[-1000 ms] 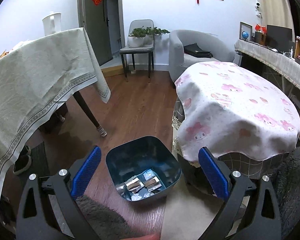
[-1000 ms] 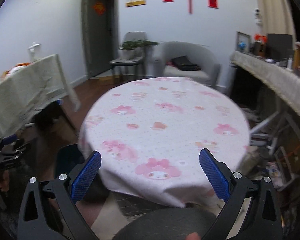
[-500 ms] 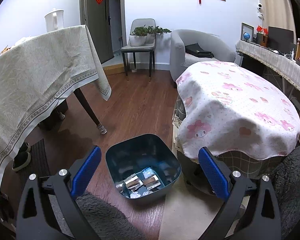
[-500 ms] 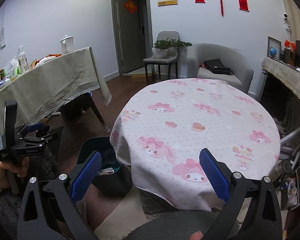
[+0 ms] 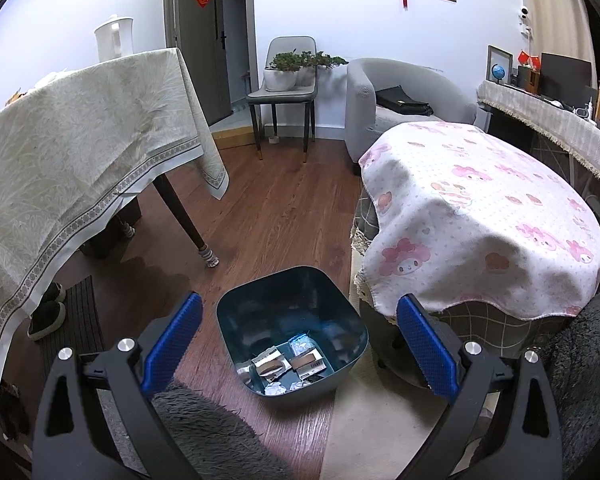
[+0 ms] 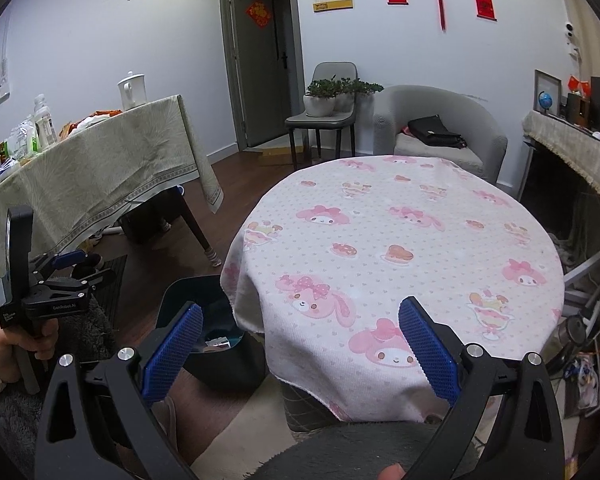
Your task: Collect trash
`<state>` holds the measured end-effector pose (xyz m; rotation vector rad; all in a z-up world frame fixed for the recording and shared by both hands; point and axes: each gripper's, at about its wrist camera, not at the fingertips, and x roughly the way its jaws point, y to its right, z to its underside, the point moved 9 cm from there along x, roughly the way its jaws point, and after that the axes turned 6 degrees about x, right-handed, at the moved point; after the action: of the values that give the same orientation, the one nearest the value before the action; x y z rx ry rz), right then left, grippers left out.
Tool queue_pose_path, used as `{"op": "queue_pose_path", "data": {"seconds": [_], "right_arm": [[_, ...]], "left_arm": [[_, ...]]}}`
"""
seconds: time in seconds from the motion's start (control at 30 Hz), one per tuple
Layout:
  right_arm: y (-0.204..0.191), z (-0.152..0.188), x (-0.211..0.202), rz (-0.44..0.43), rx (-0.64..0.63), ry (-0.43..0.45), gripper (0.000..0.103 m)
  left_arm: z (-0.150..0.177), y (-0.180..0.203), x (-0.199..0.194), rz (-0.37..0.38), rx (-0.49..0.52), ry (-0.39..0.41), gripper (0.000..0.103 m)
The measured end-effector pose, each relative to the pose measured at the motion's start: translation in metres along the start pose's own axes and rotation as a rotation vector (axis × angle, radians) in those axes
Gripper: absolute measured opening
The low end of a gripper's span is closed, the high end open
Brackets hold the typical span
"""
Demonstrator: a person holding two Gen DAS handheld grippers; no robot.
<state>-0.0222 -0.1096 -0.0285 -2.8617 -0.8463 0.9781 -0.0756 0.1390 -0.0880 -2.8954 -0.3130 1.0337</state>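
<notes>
Left wrist view: the left hand-held gripper hangs above the floor with its two blue-padded fingers set wide apart, holding nothing. Directly between them, on the wooden floor, stands a dark blue bin with rounded corners. Its contents lie at the near end of the bottom: several flattened silver and brown wrappers, one clear bluish packet and a few small crumpled white scraps. The far part of the bin's bottom is bare. The bin sits just beside the round desk, whose pink cartoon-print cloth hangs over the edge. A grey fuzzy fabric fills the lower foreground, touching the bin's near side in this view.

Right wrist view: the right hand-held gripper is likewise spread open and empty, its fingers framing the near edge of the round desk. The cloth top carries no loose items. The bin appears at lower left, partly hidden by the desk cloth and the left finger; a glimpse of wrappers shows inside. At far left a hand grips the handle of the left hand-held gripper. A long desk with a pale cloth holds bottles and a white kettle.
</notes>
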Motion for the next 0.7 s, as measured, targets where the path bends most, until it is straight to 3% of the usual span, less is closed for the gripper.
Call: {"op": "queue_pose_path", "data": {"seconds": [0.7], "right_arm": [[-0.0002, -0.0004, 0.0007, 0.000, 0.002, -0.001, 0.100]], "left_arm": [[0.0027, -0.0013, 0.0001, 0.001, -0.003, -0.009, 0.099]]}}
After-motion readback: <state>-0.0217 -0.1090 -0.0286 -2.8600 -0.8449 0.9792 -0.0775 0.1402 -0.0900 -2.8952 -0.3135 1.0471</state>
